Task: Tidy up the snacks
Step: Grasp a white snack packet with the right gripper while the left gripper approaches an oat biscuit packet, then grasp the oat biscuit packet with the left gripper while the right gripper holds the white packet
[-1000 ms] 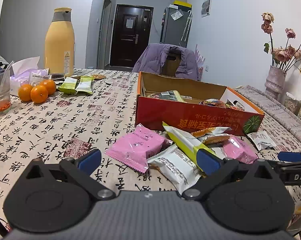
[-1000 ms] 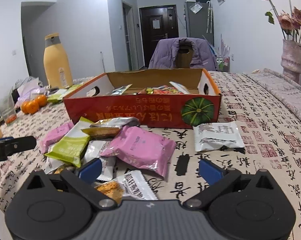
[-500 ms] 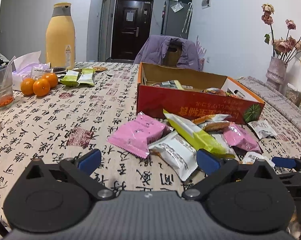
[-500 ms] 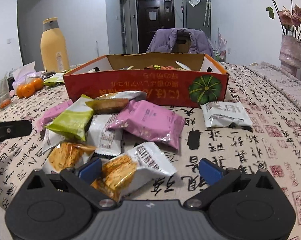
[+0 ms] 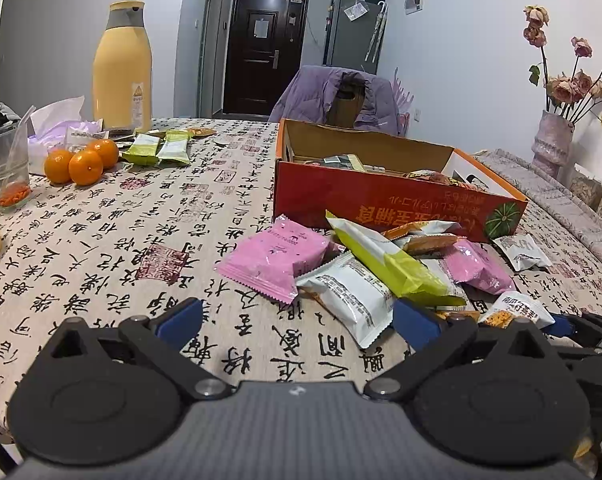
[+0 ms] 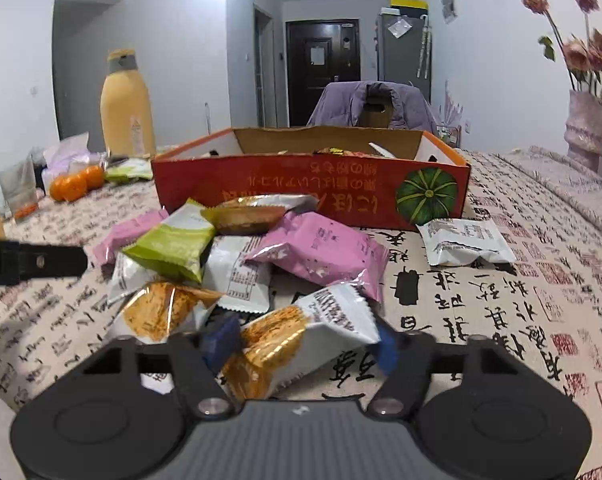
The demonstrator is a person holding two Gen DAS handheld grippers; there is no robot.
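A pile of snack packets lies on the patterned tablecloth in front of an open red cardboard box (image 6: 301, 188) that holds several snacks. My right gripper (image 6: 303, 344) has an orange-and-white snack packet (image 6: 301, 332) between its blue pads. Its jaws are closing and both pads touch the packet's sides. A pink packet (image 6: 321, 248) and a green packet (image 6: 173, 240) lie just beyond. My left gripper (image 5: 297, 320) stands open low over the cloth, nothing between its fingers, with a white packet (image 5: 349, 296) and a pink packet (image 5: 277, 260) just ahead.
A tall yellow bottle (image 5: 123, 68), tangerines (image 5: 81, 160), a plastic cup (image 5: 7, 168) and two green packets (image 5: 157, 148) sit at the far left. A lone white packet (image 6: 465, 240) lies right of the pile. A vase of flowers (image 5: 553, 140) stands at the right.
My right gripper dropped toward the near edge of the pile and its jaws came in from wide open onto the orange-and-white packet. The left gripper stayed put and open.
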